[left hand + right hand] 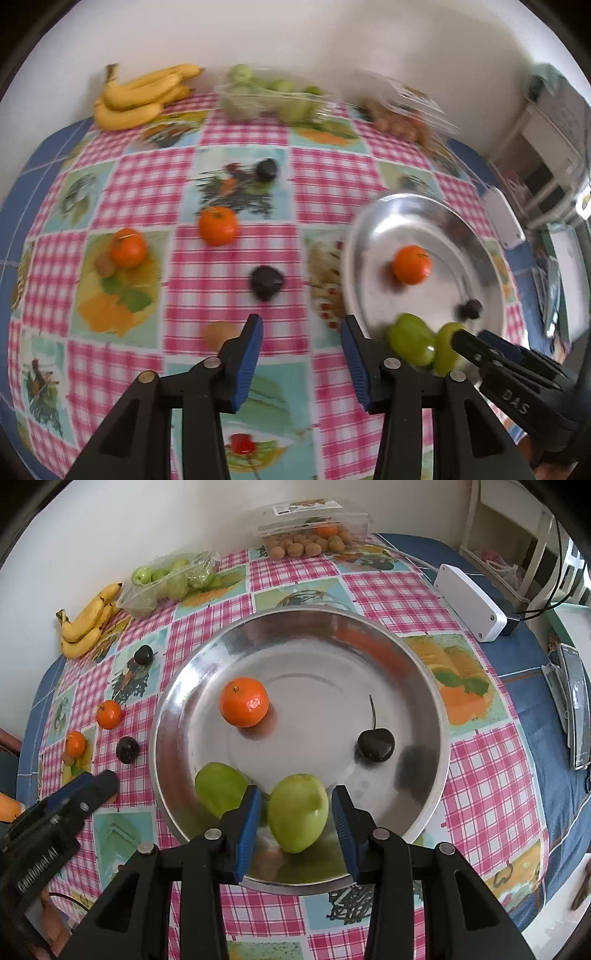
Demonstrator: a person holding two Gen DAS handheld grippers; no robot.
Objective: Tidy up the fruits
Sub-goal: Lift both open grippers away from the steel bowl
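- left wrist view: the left gripper [301, 341] hangs over the checked cloth on the surface [236, 266] with its jaws apart and nothing between them, so it's released. the whole view is a bit blurry.
- same view, loose fruit on the cloth: two tangerines [217, 225] side by side-ish, a dark cherry [266, 283] just ahead of the jaws, another dark cherry further back [266, 169], and a small brownish fruit [219, 334] right beside the left finger.
- along the wall at the back: a bunch of bananas [142, 96], an open pack of green fruit [269, 96] and a clear box of brown fruit [400, 118].
- off to the right sits the steel plate [373, 236] with one tangerine [411, 264] on it, a cherry and two green fruits near its front rim, and the right gripper poking in from the corner.
- right wrist view: the right gripper [294, 816] is over the near edge of the steel plate [173, 716], jaws either side of a green fruit [297, 812]. there's a visible gap at the right pad and i can't tell if the left pad touches, so it looks let go rather than clamped.
- the second green fruit [221, 792] sits just beside it on the left, partly behind the finger.
- also on the plate: a tangerine [243, 701] and a stemmed cherry [375, 744], well apart.
- the left gripper [96, 782] shows at the left edge over the cloth.
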